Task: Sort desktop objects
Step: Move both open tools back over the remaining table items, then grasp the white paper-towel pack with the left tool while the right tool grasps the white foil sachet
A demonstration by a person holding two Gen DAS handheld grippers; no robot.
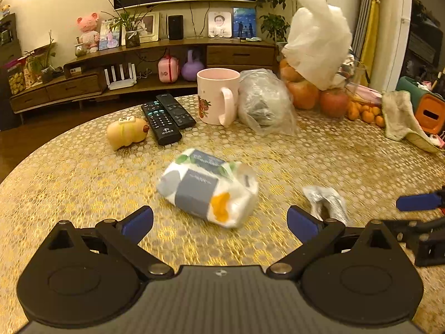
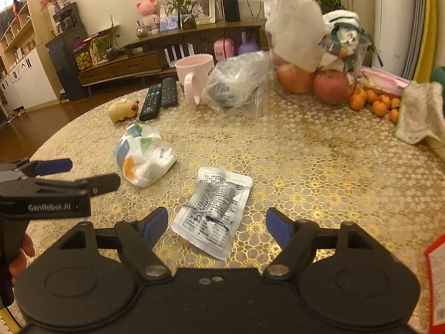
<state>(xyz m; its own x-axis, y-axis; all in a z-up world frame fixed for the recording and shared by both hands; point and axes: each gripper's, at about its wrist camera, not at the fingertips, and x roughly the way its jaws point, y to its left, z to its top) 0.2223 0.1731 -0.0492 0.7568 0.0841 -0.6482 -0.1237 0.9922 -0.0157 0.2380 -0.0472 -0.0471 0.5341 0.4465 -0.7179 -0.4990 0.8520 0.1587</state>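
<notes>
Gold lace cloth: covers the round table [image 1: 83, 183], the biggest thing in view; everything to be sorted lies on it.
Back cluster: pink mug [image 1: 215, 96], crinkled clear bag [image 1: 264, 103], apples [image 1: 304, 93] under a white plastic bag [image 1: 317, 41], two remotes [image 1: 167, 118], small toy [image 1: 126, 132].
Tissue pack [image 1: 207, 188]: near table centre, just ahead of the left gripper [image 1: 219, 220]. Looks soft, light, film-wrapped, likely slippery. Best taken across its short middle, squeezing gently.
Foil sachet [image 2: 212, 211]: flat, creased, right between the fingers of the right gripper [image 2: 217, 226]. Thin and light; probably hard to lift flat, so pinch a raised crease or an edge.
Left claw: spread wide, holding nothing.
Right claw: spread wide, holding nothing, not touching the sachet as far as I can tell.
</notes>
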